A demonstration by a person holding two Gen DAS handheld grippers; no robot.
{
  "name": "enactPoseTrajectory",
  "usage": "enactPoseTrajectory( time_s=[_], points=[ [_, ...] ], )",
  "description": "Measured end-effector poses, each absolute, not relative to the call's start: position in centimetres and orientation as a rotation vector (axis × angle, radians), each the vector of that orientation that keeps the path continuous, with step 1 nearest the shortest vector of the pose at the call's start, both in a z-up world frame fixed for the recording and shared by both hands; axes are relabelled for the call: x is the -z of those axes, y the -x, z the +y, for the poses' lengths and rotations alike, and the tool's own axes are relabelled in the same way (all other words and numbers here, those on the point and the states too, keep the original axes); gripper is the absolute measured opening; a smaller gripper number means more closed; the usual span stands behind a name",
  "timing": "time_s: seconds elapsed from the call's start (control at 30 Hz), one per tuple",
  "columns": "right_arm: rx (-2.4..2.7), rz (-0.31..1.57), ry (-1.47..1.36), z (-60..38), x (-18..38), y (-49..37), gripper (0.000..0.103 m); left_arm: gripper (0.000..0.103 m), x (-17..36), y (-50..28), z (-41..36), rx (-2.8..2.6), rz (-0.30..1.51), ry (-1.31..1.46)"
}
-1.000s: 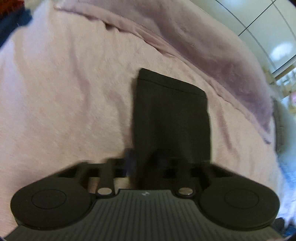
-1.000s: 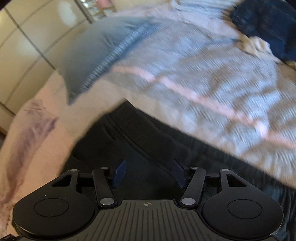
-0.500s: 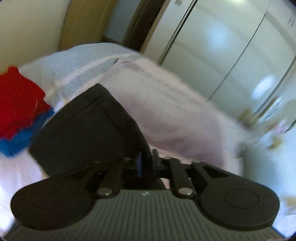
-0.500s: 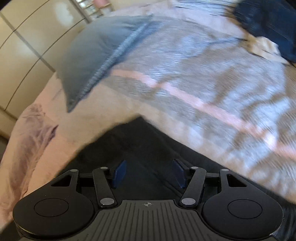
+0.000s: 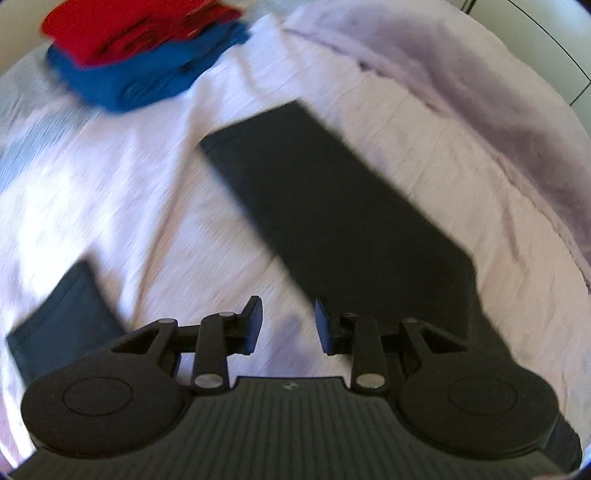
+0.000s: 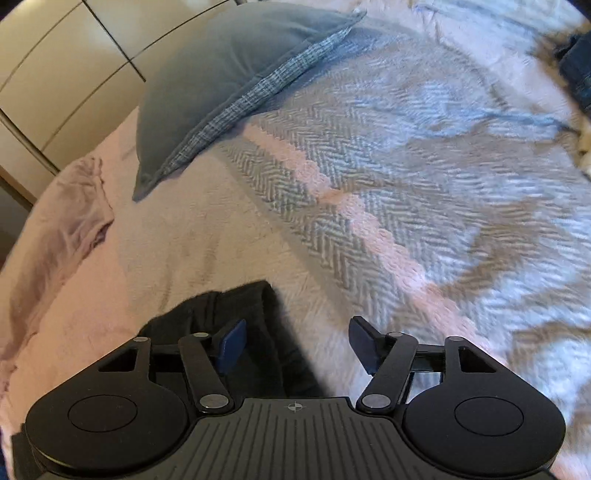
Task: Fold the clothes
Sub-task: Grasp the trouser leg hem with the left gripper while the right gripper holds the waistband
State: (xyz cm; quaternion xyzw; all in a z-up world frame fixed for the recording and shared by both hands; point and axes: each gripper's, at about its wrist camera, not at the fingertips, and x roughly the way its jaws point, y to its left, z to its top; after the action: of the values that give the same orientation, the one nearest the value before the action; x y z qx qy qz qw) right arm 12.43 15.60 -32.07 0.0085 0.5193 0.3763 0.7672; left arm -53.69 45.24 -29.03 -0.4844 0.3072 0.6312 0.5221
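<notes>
Nearest the left wrist camera, the left gripper (image 5: 287,320) hovers over the pale pink bedcover (image 5: 155,206) with its jaws parted to a moderate gap and nothing between them. Just beyond its right finger lies the black trousers (image 5: 332,206), one long leg laid flat and straight across the cover, its far hem squared off. That flat, smoothed lie suits a fold: a leg spread out like this can be doubled over cleanly. To the left, a second dark strip of cloth (image 5: 62,325) pokes out from under the gripper body; it may be the other leg, but I cannot tell. Farther off, at the top of the bed, a red garment (image 5: 125,26) sits stacked on a blue one (image 5: 147,74), both folded and set aside out of the working space. A rumpled lilac sheet (image 5: 461,74) runs along the far right edge.

In the right wrist view, the right gripper (image 6: 297,345) also stands wide open and empty. A bunched end of the black trousers (image 6: 236,314) lies just under its left finger, probably the waist end. Beyond it spreads a grey herringbone blanket (image 6: 406,184), then a grey pillow (image 6: 229,74) leaning near the wardrobe doors (image 6: 55,74).

The trousers lie stretched out, not yet in a compact bundle.
</notes>
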Motion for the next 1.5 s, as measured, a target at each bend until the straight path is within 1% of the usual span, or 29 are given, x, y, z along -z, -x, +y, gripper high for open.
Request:
enactPoseTrajectory(
  time_s=[0.07,0.17,0.2,0.23,0.3,0.37,0.4,0.43,0.53,0.57,0.63,0.7,0.73,0.77,0.8,0.87,0.97,1.0,1.03,1.07,1.1,1.23,1.3,1.33,1.37,1.4,1.43,1.47,1.5],
  points=[
    [-0.876,1.154,-0.043,16.3,32.8,-13.4,0.070,0.026,28.7,53.6,44.4,-1.523,0.718,1.157],
    [-0.963,1.175,-0.076,17.5,33.8,-14.3,0.070,0.026,28.3,53.2,44.0,-1.502,0.675,1.163],
    [-1.004,1.191,-0.092,17.9,33.9,-14.4,0.065,0.026,28.2,53.0,43.9,-1.489,0.658,1.161],
    [-1.046,1.209,-0.094,18.4,33.8,-14.4,0.057,0.026,28.1,52.7,44.0,-1.476,0.638,1.156],
    [-1.078,1.192,-0.019,19.3,33.1,-13.8,0.045,0.026,27.9,52.0,44.1,-1.462,0.614,1.136],
    [-1.071,1.116,0.032,19.5,31.8,-13.1,0.039,0.026,28.0,51.5,44.4,-1.452,0.596,1.119],
    [-1.063,1.072,0.052,19.4,31.2,-12.8,0.007,0.026,28.0,51.4,44.6,-1.449,0.588,1.114],
    [-1.048,1.022,0.056,19.1,30.4,-12.7,0.004,0.026,28.0,51.4,44.7,-1.445,0.578,1.106],
    [-0.986,0.911,0.026,18.1,28.6,-12.8,0.005,0.027,28.1,51.5,45.4,-1.444,0.572,1.058],
    [-0.979,0.915,0.009,18.1,28.7,-13.0,0.006,0.028,28.3,51.7,45.7,-1.449,0.581,1.040],
    [-0.942,1.019,-0.037,18.2,30.0,-13.8,0.010,0.029,29.3,52.3,46.5,-1.478,0.608,1.039],
    [-0.893,1.131,-0.077,18.4,31.4,-14.6,0.045,0.029,30.4,53.2,47.4,-1.507,0.615,1.065],
    [-0.887,1.171,-0.100,18.3,31.8,-14.8,0.055,0.030,30.8,53.7,47.8,-1.518,0.610,1.084],
    [-0.897,1.187,-0.116,18.1,32.0,-14.6,0.063,0.034,31.3,54.2,48.3,-1.529,0.605,1.104],
    [-0.906,1.194,-0.123,18.0,32.1,-14.3,0.064,0.038,31.7,54.5,48.8,-1.540,0.600,1.101],
    [-0.898,1.165,-0.107,18.1,32.1,-13.9,0.064,0.041,32.5,54.9,49.7,-1.560,0.591,1.087],
    [-0.874,1.106,-0.071,18.4,32.2,-13.3,0.063,0.040,33.7,55.6,51.2,-1.591,0.577,1.067],
    [-0.866,1.086,-0.059,18.5,32.2,-13.1,0.046,0.037,34.1,55.8,51.7,-1.601,0.573,1.060],
    [-0.857,1.066,-0.047,18.6,32.2,-12.9,0.035,0.028,34.5,56.0,52.2,-1.611,0.568,1.053],
    [-0.849,1.046,-0.036,18.7,32.2,-12.7,0.022,0.007,34.9,56.2,52.7,-1.622,0.563,1.046],
    [-0.841,1.026,-0.024,18.8,32.2,-12.5,0.015,0.006,35.3,56.5,53.2,-1.632,0.558,1.039],
    [-0.808,0.946,0.023,19.2,32.3,-11.8,0.011,0.005,31.2,52.5,51.0,-1.530,0.546,0.564],
    [-0.791,0.906,0.046,19.4,32.3,-11.4,0.010,0.007,30.3,51.9,50.5,-1.489,0.522,0.474],
    [-0.782,0.886,0.057,19.5,32.3,-11.2,0.010,0.007,30.7,52.0,50.7,-1.485,0.532,0.470],
    [-0.773,0.866,0.068,19.6,32.3,-11.0,0.008,0.008,31.7,52.3,51.2,-1.485,0.569,0.484],
    [-0.763,0.867,0.068,19.1,32.1,-10.8,0.006,0.010,33.2,52.7,51.8,-1.476,0.626,0.515],
    [-0.751,0.884,0.059,18.3,31.7,-10.5,0.006,0.012,34.6,53.2,51.9,-1.483,0.689,0.545],
    [-0.739,0.901,0.049,17.4,31.3,-10.3,0.006,0.016,35.9,53.8,52.1,-1.492,0.752,0.574],
    [-0.727,0.917,0.040,16.6,31.0,-10.1,0.007,0.023,37.2,54.4,52.2,-1.499,0.816,0.604]
  ],
)
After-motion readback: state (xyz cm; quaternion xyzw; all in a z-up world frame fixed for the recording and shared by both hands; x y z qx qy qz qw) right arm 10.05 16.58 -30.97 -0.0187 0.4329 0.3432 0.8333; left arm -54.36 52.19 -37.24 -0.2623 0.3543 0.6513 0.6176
